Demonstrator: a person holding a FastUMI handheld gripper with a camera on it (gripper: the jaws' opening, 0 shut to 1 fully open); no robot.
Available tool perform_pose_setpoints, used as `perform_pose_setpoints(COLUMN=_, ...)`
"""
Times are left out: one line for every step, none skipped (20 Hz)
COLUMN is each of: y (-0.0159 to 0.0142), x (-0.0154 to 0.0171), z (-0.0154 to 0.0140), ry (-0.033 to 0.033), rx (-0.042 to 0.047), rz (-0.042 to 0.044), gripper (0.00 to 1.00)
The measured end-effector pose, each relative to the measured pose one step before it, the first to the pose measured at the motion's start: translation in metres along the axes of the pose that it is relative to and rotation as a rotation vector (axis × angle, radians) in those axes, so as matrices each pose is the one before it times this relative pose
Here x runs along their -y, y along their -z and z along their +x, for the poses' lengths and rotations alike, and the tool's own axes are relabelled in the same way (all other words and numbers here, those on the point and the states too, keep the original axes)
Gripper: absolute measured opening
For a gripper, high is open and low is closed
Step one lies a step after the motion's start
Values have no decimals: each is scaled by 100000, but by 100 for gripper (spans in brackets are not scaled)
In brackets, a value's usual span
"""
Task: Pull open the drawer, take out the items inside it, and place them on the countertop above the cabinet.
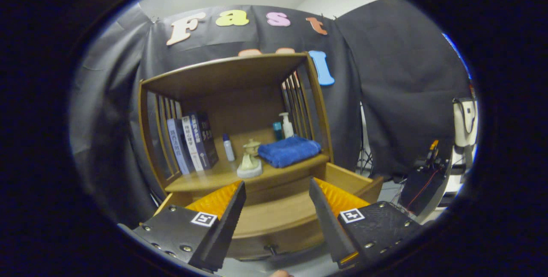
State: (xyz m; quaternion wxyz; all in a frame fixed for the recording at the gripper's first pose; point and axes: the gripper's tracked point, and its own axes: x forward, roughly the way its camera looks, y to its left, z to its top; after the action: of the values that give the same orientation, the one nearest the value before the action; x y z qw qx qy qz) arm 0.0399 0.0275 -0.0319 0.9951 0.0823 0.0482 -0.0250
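Gripper view looks at a wooden cabinet [231, 75] whose drawer [274, 221] is already pulled out below the countertop [222, 176]. At the left edge of the countertop some books [190, 142] stand upright against the slatted side; next to them stands a small bottle [228, 147], then a pale figurine [250, 159] near the front edge, then a folded blue towel [287, 150] toward the right corner, with a pump bottle [286, 125] and a small teal container [278, 130] behind it. The gripper [277, 200] hangs above the open drawer with its jaws spread wide apart and nothing between them. The part of the drawer floor that I can see between the fingers looks bare; the fingers hide the left and right parts, so I cannot tell what lies inside. I judge the drawer is stiff and slides easily, and its small knob [270, 249] at the front is the place to hold. Any item inside is probably light, and a grasp across its narrow middle should be safe.
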Motion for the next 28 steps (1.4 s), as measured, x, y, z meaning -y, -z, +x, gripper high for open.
perform_pose_setpoints(y=1064, x=269, z=-398, ry=-107, rx=-2005, rz=129, gripper=89)
perform_pose_setpoints(y=1098, x=136, z=-292, ry=-251, rx=-1972, rz=287, gripper=89)
perform_pose_setpoints(y=1355, x=315, z=-119, ry=297, rx=-3020, rz=-159, gripper=89)
perform_pose_setpoints(y=1215, x=243, z=-54, ry=-24, rx=-2839, rz=-786, gripper=89)
perform_pose_setpoints(y=1114, x=-189, z=86, ry=-1047, rx=-2741, rz=-1184, gripper=89)
perform_pose_setpoints(y=1129, x=-353, z=-36, ry=-1869, rx=-2746, rz=-1828, gripper=89)
perform_pose_setpoints(y=1279, x=-224, z=-194, ry=-1729, rx=-2596, rz=-2324, gripper=89)
perform_pose_setpoints(y=953, x=-361, z=-99, ry=-2103, rx=-2146, rz=-2212, gripper=89)
perform_pose_setpoints(y=529, x=-478, z=167, ry=-2174, rx=-1156, rz=-1502, gripper=89)
perform_pose_setpoints(y=575, x=-216, z=88, ry=-1559, rx=-1167, rz=-459, gripper=89)
perform_pose_setpoints(y=834, x=-215, z=129, ry=-1229, rx=-1924, rz=33, gripper=89)
perform_pose_setpoints(y=754, x=-199, z=333, ry=-784, rx=-1798, rz=-24, gripper=89)
perform_pose_setpoints(y=536, x=-203, z=253, ry=-1014, rx=-1531, rz=-13, gripper=89)
perform_pose_setpoints(y=228, x=-56, z=188, ry=-926, rx=-961, rz=-16, gripper=89)
perform_pose_setpoints(y=160, x=-248, z=326, ry=-1074, rx=-325, rz=100, gripper=89)
perform_pose_setpoints(y=258, x=-331, z=280, ry=-1348, rx=-112, rz=40, gripper=89)
perform_pose_setpoints(y=184, x=-278, z=397, ry=-1271, rx=-456, rz=-21, gripper=89)
perform_pose_setpoints(y=352, x=-143, z=316, ry=-877, rx=-672, rz=-246, gripper=89)
perform_pose_setpoints(y=233, x=-35, z=420, ry=-245, rx=-656, rz=-241, gripper=90)
perform_pose_setpoints(y=122, x=139, z=247, ry=-216, rx=-629, rz=-433, gripper=90)
perform_pose_setpoints(y=60, x=-154, z=201, ry=-906, rx=-417, rz=-123, gripper=92)
perform_pose_setpoints(y=107, x=-224, z=302, ry=-538, rx=-185, rz=-169, gripper=94)
perform_pose_setpoints(y=-147, x=-34, z=295, ry=-606, rx=359, rz=-236, gripper=98)
perform_pose_setpoints(y=95, x=-84, z=8, ry=-414, rx=-504, rz=-1156, gripper=98)
perform_pose_setpoints(y=78, x=123, z=127, ry=116, rx=228, rz=-864, gripper=99)
perform_pose_setpoints(y=54, x=-122, z=23, ry=-476, rx=155, rz=171, gripper=99)
perform_pose_setpoints(y=-60, x=-9, z=-37, ry=-438, rx=208, rz=-169, gripper=99)
perform_pose_setpoints(y=-103, x=-29, z=71, ry=-569, rx=413, rz=-364, gripper=99)
